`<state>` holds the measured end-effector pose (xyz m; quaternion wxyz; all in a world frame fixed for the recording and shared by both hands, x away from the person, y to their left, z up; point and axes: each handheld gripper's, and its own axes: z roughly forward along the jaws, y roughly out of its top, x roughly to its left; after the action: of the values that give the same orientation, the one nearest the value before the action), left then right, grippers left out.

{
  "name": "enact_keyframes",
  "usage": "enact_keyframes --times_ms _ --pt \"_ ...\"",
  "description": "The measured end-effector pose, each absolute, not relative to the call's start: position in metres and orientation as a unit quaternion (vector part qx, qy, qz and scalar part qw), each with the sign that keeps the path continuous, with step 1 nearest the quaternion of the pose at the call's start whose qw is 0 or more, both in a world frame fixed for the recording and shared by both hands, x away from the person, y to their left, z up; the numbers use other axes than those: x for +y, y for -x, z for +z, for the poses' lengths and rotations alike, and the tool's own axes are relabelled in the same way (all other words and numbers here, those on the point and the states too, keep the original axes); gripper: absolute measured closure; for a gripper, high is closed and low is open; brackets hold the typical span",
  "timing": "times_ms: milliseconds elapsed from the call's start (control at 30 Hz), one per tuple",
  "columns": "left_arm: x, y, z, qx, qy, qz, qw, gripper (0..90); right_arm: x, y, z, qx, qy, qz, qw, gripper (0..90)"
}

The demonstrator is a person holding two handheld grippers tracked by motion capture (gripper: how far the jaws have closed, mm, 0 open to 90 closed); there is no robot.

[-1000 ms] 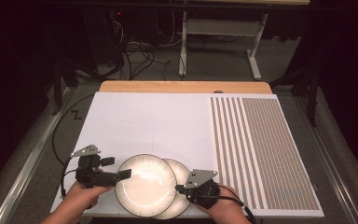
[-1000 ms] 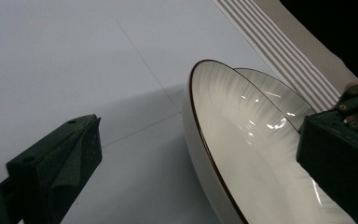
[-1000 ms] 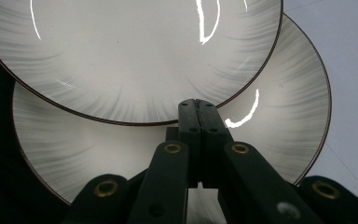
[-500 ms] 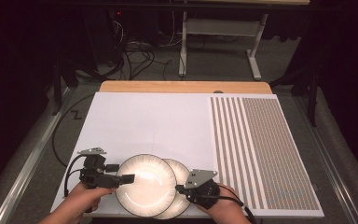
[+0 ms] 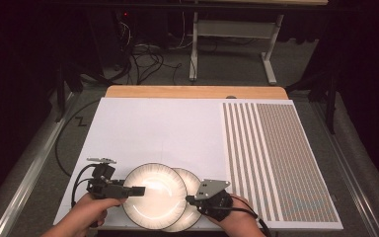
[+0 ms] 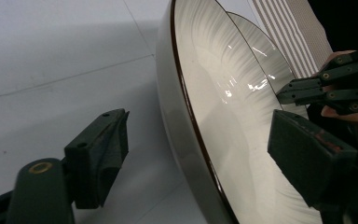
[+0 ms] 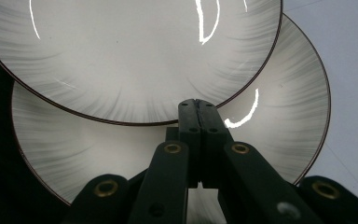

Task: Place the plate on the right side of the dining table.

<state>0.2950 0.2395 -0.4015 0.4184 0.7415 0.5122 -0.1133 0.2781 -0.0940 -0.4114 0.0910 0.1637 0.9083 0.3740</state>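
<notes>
left hand-held gripper: jaws closing astride upper plate left rim, not yet pressing | right hand-held gripper: closed, empty, over lower plate | plates overlap, near table edge

The upper plate covers the left part of the lower plate. The lower plate's near rim leaves the high view's bottom edge. The right gripper hides part of its right rim.

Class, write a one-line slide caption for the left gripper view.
Left gripper closing around the upper plate's rim, pads not yet touching.
</notes>
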Motion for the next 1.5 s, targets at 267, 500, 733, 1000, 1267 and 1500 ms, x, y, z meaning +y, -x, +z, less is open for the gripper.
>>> enact_keyframes --times_ms 267,500,733,1000,1267,1500 --pt "0.2411 -0.2963 -0.3976 0.521 -0.741 -0.133 0.403 34.1 -0.0939 -0.2782 -0.4114 0.908 -0.163 0.374 0.092 90.0" --pt "0.2397 -0.2963 -0.3943 0.523 -0.745 -0.145 0.389 44.9 -0.0938 -0.2781 -0.4114 0.908 -0.163 0.374 0.092 90.0" --pt "0.2386 -0.2985 -0.3949 0.532 -0.740 -0.159 0.379 55.1 -0.0937 -0.2780 -0.4115 0.908 -0.164 0.374 0.094 90.0" --pt "0.2409 -0.2999 -0.3972 0.540 -0.736 -0.176 0.369 63.3 -0.0938 -0.2780 -0.4116 0.908 -0.164 0.373 0.094 90.0" --pt "0.2409 -0.3000 -0.3998 0.539 -0.736 -0.190 0.363 66.8 -0.0937 -0.2779 -0.4116 0.908 -0.164 0.373 0.094 90.0" --pt "0.2449 -0.2994 -0.3982 0.533 -0.733 -0.195 0.375 70.8 -0.0935 -0.2774 -0.4125 0.909 -0.165 0.372 0.095 90.0"
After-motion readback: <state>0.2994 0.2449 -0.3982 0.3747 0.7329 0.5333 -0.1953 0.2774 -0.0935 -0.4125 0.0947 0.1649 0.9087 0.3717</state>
